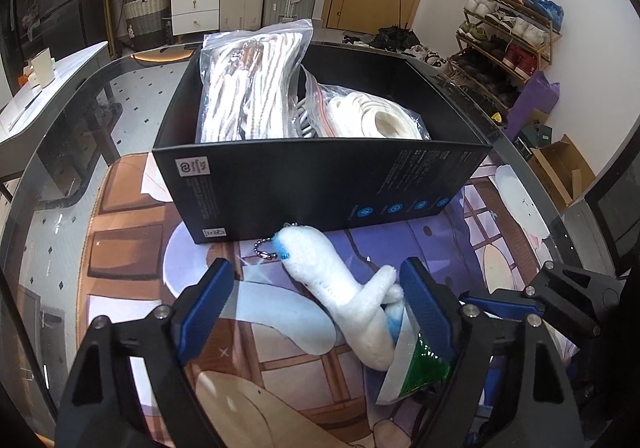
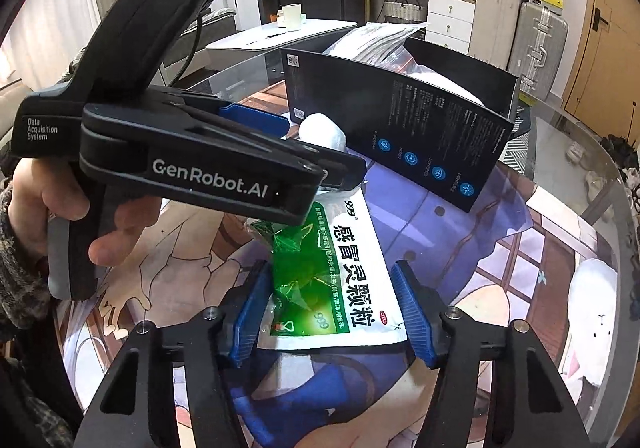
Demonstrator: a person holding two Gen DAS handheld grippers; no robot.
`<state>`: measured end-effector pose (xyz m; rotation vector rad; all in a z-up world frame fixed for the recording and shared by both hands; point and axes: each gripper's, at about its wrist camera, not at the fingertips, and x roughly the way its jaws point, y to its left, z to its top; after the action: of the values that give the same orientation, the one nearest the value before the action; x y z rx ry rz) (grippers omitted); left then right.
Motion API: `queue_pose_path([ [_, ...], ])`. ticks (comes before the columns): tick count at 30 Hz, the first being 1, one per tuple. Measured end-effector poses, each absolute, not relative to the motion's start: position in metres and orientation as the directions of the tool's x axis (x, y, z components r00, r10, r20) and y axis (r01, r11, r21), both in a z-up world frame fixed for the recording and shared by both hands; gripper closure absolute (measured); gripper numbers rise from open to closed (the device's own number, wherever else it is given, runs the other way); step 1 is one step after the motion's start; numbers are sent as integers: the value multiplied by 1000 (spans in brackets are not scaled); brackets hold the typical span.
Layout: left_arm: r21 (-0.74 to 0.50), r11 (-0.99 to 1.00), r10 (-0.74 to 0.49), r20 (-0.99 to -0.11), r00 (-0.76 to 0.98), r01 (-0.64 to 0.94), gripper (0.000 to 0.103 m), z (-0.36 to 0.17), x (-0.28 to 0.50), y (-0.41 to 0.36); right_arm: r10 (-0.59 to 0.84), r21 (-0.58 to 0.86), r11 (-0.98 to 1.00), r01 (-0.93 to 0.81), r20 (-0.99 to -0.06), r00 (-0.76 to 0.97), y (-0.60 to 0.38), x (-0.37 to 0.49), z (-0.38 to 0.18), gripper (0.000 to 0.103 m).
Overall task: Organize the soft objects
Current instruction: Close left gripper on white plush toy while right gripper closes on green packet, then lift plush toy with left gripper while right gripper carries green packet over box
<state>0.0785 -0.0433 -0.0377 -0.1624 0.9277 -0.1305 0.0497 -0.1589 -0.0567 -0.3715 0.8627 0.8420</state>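
Both grippers, left point(image 1: 316, 280) and right point(image 2: 330, 288), spread apart: plush toy point(image 1: 340, 280), sachet point(image 2: 344, 272) just beside box point(image 1: 320, 183) wall.

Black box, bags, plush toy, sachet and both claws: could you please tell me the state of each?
Black box: open-topped, upright, holding two bags.
Zip bags: sealed, standing in box.
Plush toy: lying on mat, ungripped.
Sachet: flat on mat, crumpled.
Left claw: open around toy.
Right claw: open around sachet.
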Motion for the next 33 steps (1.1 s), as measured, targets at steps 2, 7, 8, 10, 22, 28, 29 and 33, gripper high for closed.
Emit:
queue_pose_path([
  [2, -192, 980, -179, -786, 592, 41, 19, -39, 79, -44, 501, 43, 630, -775, -785, 364, -160, 50, -57, 46],
  [7, -215, 976, -198, -787, 585, 40, 24, -39, 82, -42, 506, 56, 641, -766, -781, 366, -165, 51, -54, 57],
  [8, -219, 975, -202, -787, 583, 41, 24, -39, 82, -42, 507, 58, 641, -765, -780, 366, -166, 51, -53, 58],
  [10, -222, 974, -205, -787, 582, 43, 26, -39, 82, -42, 508, 58, 641, -765, -779, 368, -167, 51, -53, 61],
  [22, -190, 982, -168, -790, 589, 26, 28, -31, 78, -38, 506, 134, 752, -645, -745, 435, -197, 69, -46, 68],
  [28, -168, 986, -149, -806, 573, 21, 34, -35, 81, -53, 495, 165, 792, -587, -737, 460, -213, 80, -43, 68],
  [29, -173, 985, -152, -809, 568, 16, 36, -37, 81, -54, 494, 164, 793, -587, -737, 461, -213, 80, -43, 68],
  [33, -161, 987, -142, -807, 574, 18, 47, -38, 80, -61, 487, 156, 792, -590, -743, 458, -215, 81, -43, 68],
])
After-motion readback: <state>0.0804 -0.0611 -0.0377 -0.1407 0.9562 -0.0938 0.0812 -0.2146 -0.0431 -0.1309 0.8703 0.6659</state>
